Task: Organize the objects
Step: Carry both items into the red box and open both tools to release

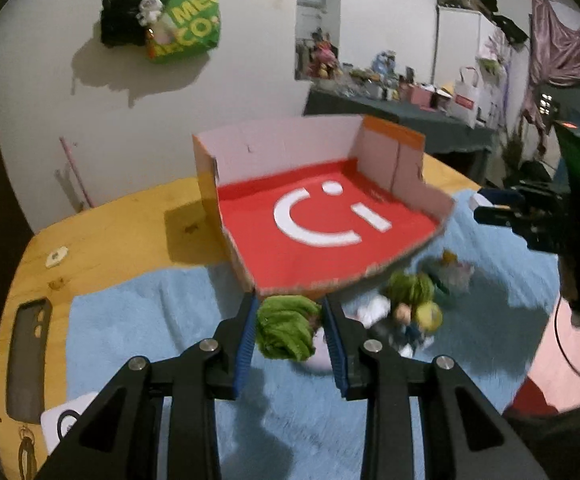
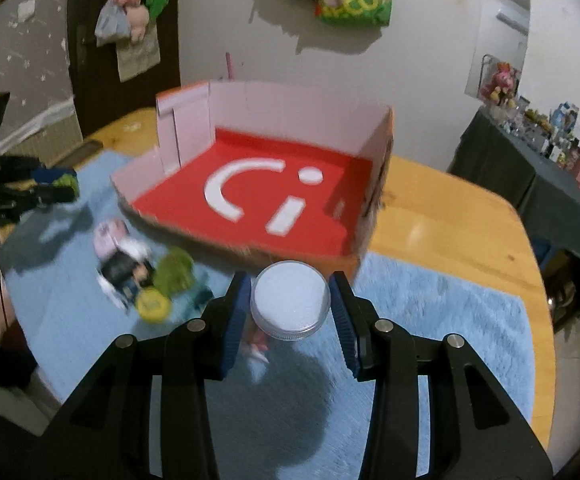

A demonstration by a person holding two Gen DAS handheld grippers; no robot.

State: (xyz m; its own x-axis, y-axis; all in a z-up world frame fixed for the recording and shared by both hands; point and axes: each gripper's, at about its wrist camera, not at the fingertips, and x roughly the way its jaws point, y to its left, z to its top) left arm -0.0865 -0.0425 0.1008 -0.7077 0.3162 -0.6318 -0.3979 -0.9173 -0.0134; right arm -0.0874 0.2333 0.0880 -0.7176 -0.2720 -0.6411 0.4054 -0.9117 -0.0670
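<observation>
An open cardboard box (image 1: 329,216) with a red floor and white logo stands on a blue towel; it also shows in the right wrist view (image 2: 274,196). My left gripper (image 1: 290,316) is shut on a green-haired figure (image 1: 286,330), held just in front of the box's near edge. My right gripper (image 2: 290,300) is shut on a figure's round clear base (image 2: 290,300), held above the towel near the box's front corner. A pile of small figures (image 1: 413,304) lies on the towel beside the box, also seen in the right wrist view (image 2: 138,272).
The blue towel (image 2: 429,312) covers a wooden table (image 2: 441,220). A dark phone case (image 1: 28,360) and a white card (image 1: 60,420) lie at the table's left edge. The right gripper's body (image 1: 537,216) shows at the right. A cluttered dark side table (image 1: 409,112) stands behind.
</observation>
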